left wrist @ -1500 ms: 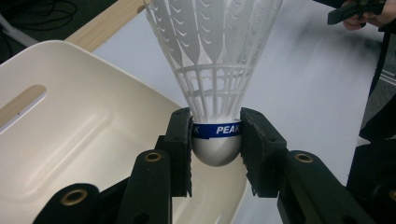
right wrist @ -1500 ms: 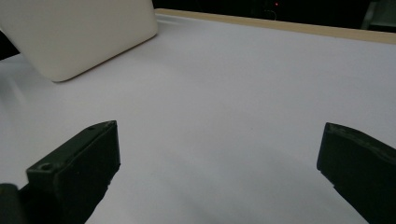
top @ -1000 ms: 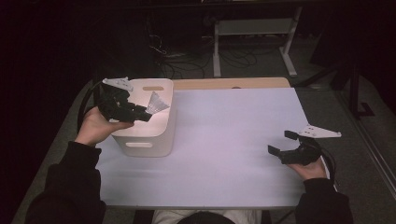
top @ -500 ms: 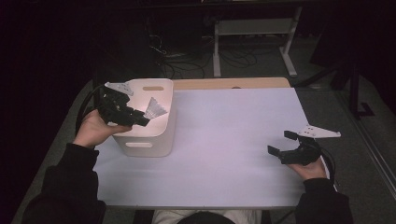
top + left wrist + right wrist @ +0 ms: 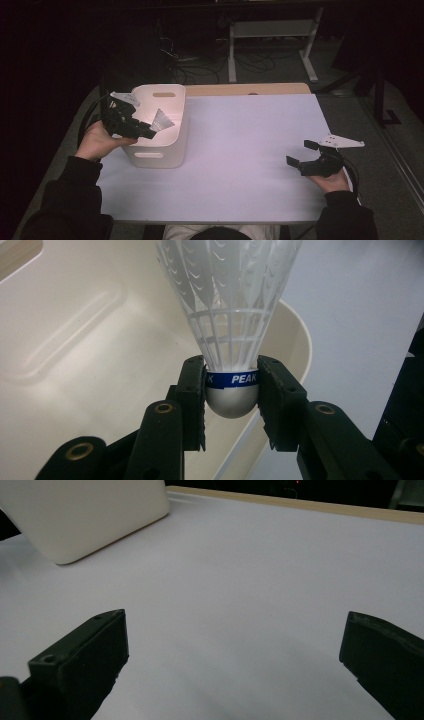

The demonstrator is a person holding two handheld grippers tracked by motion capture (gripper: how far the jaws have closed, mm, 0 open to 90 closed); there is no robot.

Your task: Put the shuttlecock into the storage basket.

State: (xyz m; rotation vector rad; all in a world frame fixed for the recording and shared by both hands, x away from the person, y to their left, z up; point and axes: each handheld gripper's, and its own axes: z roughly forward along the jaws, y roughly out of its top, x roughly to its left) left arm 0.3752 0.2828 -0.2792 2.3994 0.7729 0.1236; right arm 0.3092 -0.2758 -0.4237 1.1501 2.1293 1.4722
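Left gripper [image 5: 231, 390] clamps a white feathered shuttlecock [image 5: 231, 315] by its rounded cork base, over the cream plastic bin [image 5: 167, 97], left of frame. Right gripper [image 5: 306, 153] stands wide, lower right.

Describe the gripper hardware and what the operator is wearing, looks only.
Both the left gripper and the right gripper are black, with two blocky jaws showing round screw holes. Each carries a grey three-cornered plate on top and trails a black cable. The person wears dark long sleeves.
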